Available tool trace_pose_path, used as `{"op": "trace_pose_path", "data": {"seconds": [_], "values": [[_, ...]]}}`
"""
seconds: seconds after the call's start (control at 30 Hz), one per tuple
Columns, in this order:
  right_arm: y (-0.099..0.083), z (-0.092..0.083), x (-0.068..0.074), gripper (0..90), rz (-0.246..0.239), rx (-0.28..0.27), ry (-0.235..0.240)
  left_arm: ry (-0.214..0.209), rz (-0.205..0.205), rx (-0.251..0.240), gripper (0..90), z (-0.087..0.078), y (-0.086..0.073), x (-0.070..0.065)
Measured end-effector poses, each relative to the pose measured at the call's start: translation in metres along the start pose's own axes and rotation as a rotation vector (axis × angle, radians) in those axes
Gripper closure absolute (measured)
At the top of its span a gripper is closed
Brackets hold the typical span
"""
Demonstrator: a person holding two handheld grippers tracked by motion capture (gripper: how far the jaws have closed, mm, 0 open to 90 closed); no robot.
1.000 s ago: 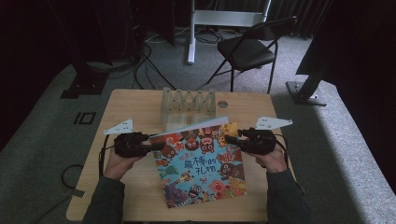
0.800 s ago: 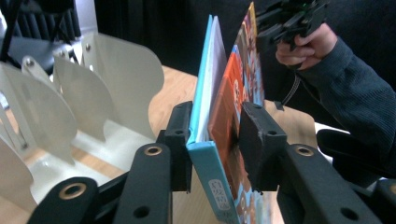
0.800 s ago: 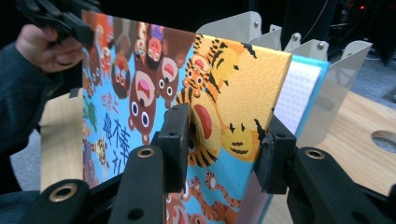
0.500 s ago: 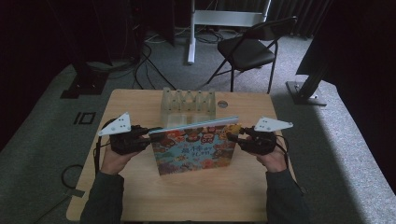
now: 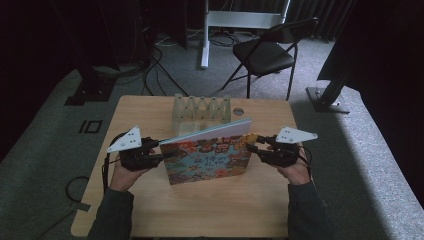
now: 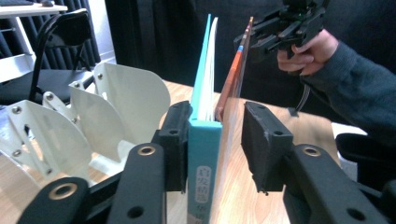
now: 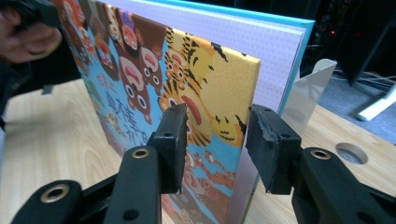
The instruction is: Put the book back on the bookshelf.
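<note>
Bright cartoon-animal cover on a thin hardback picture book (image 5: 207,157), stood on edge between two hand-held grippers.
The book's long axis runs across the pale wooden bench (image 5: 200,210), and just behind it, parallel, stands a white slotted plastic rack (image 5: 201,111). The left gripper (image 5: 162,154) straddles the teal spine end (image 6: 204,154), one finger (image 6: 175,140) on the back board, the other standing off the front cover, its fingers having just spread. The right gripper (image 5: 252,147) brackets the fore-edge corner, fingers (image 7: 173,140) likewise widening, with gaps either side. Both hands sit equally near. Beyond lie grey carpet and a black folding chair (image 5: 267,52).
</note>
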State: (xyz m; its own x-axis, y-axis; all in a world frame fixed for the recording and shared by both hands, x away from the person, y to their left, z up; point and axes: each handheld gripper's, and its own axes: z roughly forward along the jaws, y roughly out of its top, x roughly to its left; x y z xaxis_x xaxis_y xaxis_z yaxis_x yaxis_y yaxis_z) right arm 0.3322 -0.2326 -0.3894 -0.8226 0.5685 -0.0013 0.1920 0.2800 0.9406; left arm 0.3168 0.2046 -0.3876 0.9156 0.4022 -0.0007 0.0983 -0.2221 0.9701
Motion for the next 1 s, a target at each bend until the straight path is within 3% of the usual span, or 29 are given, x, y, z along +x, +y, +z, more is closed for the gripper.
{"op": "trace_pose_path", "data": {"seconds": [0.27, 0.43, 0.57, 1.0], "values": [[-0.009, -0.002, -0.002, 57.3, 0.013, 0.014, -0.010, 0.031, 0.016, 0.024, 58.4, 0.015, -0.009, -0.004], [-0.013, -0.003, -0.003, 57.2, 0.018, 0.027, -0.023, 0.060, 0.016, -0.001, 58.5, 0.016, -0.011, -0.007], [-0.018, -0.006, -0.005, 57.2, 0.026, 0.028, -0.033, 0.062, 0.015, -0.009, 63.1, 0.015, -0.013, -0.005], [-0.041, -0.012, -0.011, 57.1, 0.071, 0.064, -0.065, 0.058, 0.017, -0.031, 64.4, 0.021, -0.014, -0.005]]}}
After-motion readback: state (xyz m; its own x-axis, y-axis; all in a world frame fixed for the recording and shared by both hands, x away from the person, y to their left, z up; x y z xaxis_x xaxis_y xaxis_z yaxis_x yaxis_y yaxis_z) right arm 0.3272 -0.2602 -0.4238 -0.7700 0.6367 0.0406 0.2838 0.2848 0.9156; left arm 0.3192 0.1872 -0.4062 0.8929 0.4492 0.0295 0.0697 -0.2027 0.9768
